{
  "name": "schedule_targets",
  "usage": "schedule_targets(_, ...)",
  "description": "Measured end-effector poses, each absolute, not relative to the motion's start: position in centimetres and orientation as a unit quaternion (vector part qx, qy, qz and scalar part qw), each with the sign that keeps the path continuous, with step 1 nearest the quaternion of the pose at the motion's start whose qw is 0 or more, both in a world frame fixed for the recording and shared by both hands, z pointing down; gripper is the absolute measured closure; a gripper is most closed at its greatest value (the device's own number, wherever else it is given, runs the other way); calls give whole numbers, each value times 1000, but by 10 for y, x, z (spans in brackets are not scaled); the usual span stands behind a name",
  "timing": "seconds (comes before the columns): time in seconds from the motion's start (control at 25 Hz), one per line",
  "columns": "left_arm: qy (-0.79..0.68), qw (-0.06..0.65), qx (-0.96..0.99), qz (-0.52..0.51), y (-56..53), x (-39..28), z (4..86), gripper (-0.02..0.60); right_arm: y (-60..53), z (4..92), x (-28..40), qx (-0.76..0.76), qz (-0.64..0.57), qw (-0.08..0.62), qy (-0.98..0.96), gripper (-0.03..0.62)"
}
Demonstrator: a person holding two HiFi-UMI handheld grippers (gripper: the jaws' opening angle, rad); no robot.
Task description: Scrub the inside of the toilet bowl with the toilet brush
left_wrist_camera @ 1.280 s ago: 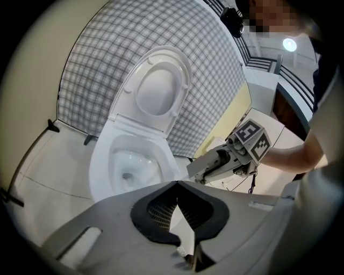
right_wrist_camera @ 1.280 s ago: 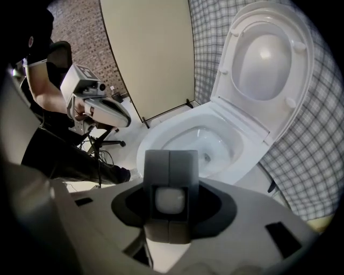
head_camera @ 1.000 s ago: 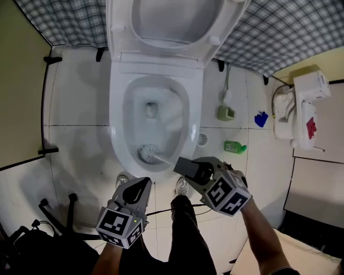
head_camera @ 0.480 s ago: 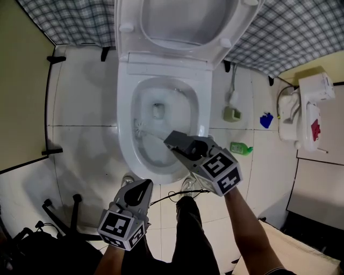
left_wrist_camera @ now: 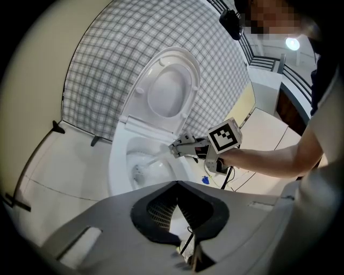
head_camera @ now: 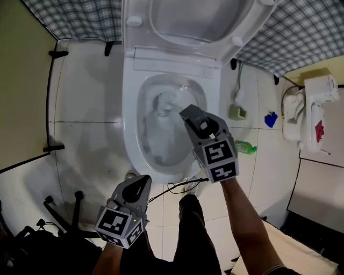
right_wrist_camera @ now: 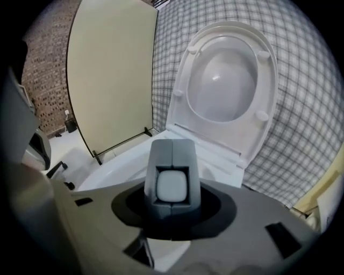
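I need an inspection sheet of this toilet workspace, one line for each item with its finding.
Surface: white tile floor, dark grout lines.
Job's things: toilet bowl, lid up; toilet brush, head inside the bowl near the drain.
Clutter: green bottle and blue object on the floor right of the bowl; black bag lower left.
Grippers: right gripper shut on the toilet brush, over the bowl; left gripper shut, empty.
Cables: black cable on the floor by the shoes.
Surroundings: checked wall; beige partition.

bowl open above (seat raised), partition left
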State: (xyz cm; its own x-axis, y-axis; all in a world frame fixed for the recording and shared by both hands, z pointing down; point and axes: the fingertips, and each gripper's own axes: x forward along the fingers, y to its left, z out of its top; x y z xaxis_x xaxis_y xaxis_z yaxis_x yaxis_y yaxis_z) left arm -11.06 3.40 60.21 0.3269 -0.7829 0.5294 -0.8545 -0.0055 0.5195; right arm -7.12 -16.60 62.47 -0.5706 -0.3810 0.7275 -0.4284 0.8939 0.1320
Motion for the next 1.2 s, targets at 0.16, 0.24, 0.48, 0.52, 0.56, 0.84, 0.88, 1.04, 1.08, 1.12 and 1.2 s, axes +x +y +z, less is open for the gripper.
schedule_targets(0.16, -576, 403, 710, 43, 32, -107, 603, 580, -171, 631, -40, 250, 27, 430, -867, 407)
schedule_targets(0.24, -574, 402, 712, 44, 32, -104, 602, 580, -165, 634, -26, 251, 27, 443, -860, 407)
schedule_targets(0.48, -571, 397, 717, 53, 32, -93, 594, 580, -133, 607, 8, 231, 77, 399, -884, 407)
schedule_targets(0.52, -571, 395, 717, 55, 32, -91, 593, 580, -129, 600, 14, 230, 99, 380, -890, 407)
schedule_targets(0.56, -572, 394, 717, 57, 33, -89, 592, 580, -126, 592, 19, 229, 119, 361, -896, 407)
schedule_targets(0.84, -556, 383, 734, 66, 20, -55, 586, 580, -128, 506, 66, 234, 172, 252, -923, 407)
schedule_targets(0.88, -553, 382, 737, 67, 17, -47, 584, 580, -130, 491, 76, 235, 181, 235, -926, 407)
schedule_targets(1.04, -535, 374, 755, 67, -7, -5, 574, 580, -144, 435, 142, 277, 201, 174, -923, 407)
schedule_targets(1.08, -528, 372, 761, 67, -12, 7, 571, 580, -147, 426, 162, 295, 203, 163, -919, 407)
schedule_targets(1.12, -521, 368, 767, 68, -18, 18, 568, 580, -148, 421, 181, 312, 204, 156, -915, 407)
schedule_targets(1.2, -509, 361, 778, 69, -27, 35, 565, 580, -151, 419, 216, 346, 200, 153, -904, 407)
